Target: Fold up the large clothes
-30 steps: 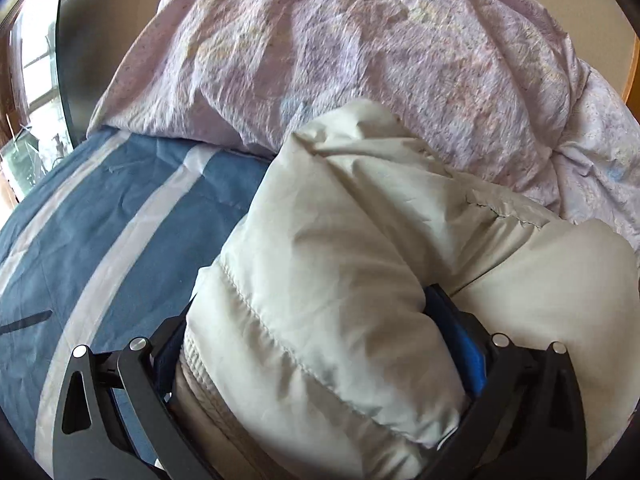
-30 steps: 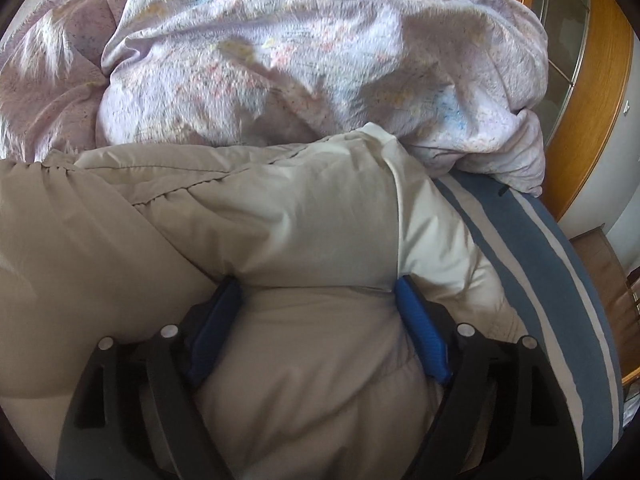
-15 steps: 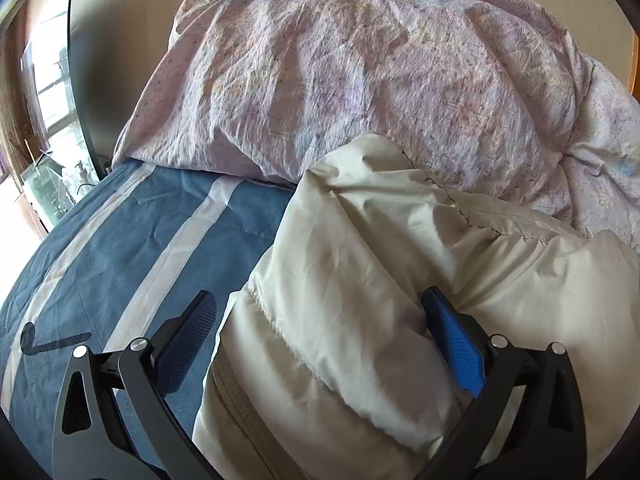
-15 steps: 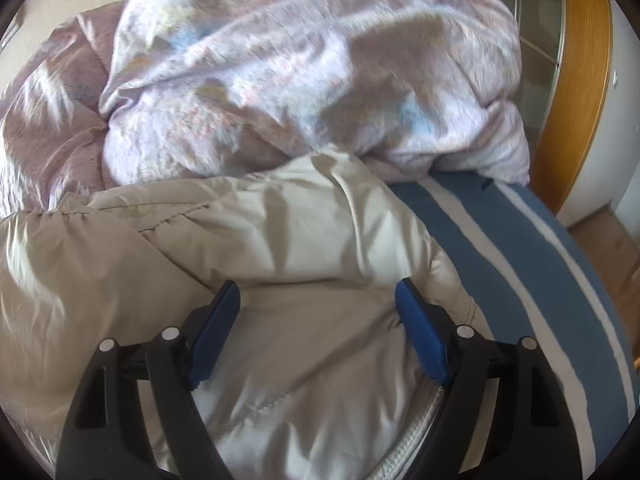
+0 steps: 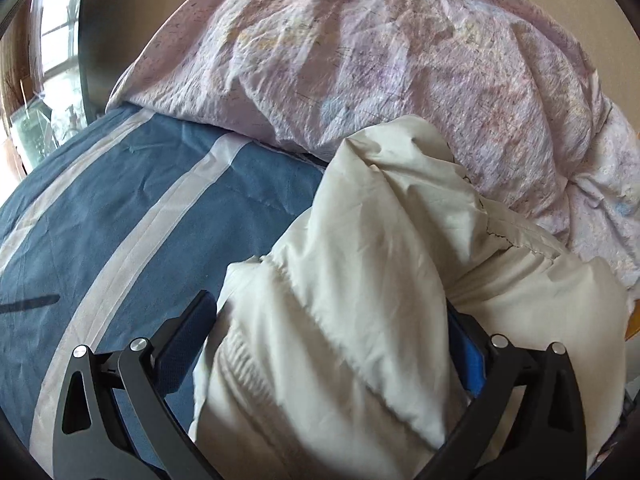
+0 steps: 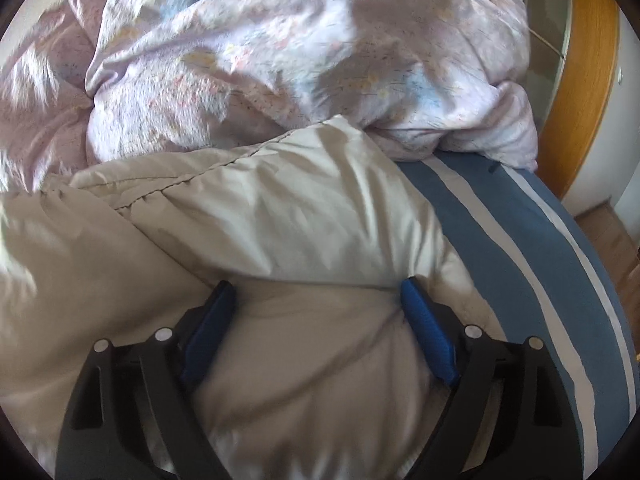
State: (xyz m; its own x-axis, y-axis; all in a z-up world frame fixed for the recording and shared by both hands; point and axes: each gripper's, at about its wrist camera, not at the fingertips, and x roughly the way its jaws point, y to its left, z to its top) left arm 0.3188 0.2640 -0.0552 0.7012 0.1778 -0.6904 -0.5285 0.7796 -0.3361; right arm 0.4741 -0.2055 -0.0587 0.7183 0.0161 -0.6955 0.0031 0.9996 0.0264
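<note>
While the cream padded jacket (image 5: 360,280) lies bunched across the blue striped bed sheet (image 5: 120,208), filling the lower centre and right of the left wrist view and the lower left and centre of the right wrist view, I see slippage as the main risk. Its shell looks slick and puffy, so I judge a folded panel could spring open once pressure comes off, or slide on the sheet if I pull unevenly.

A second worry is the pink patterned duvet (image 5: 380,60) heaped across the top of both frames; the jacket's far edge touches it, and a forward push could snag or drag it along.

My left claw (image 5: 332,344) points forward and slightly down, spread wide, with jacket bulk filling the gap. The right pad is buried against the fabric, while the left pad sits just beside the jacket's edge over bare sheet, so I read this as straddling, not a pinch.

My right claw (image 6: 316,320) is likewise spread wide, angled down onto the jacket, both blue pads pressed into a fold at the lower centre of its frame. Nothing is clamped there either, as far as I can tell.
</note>
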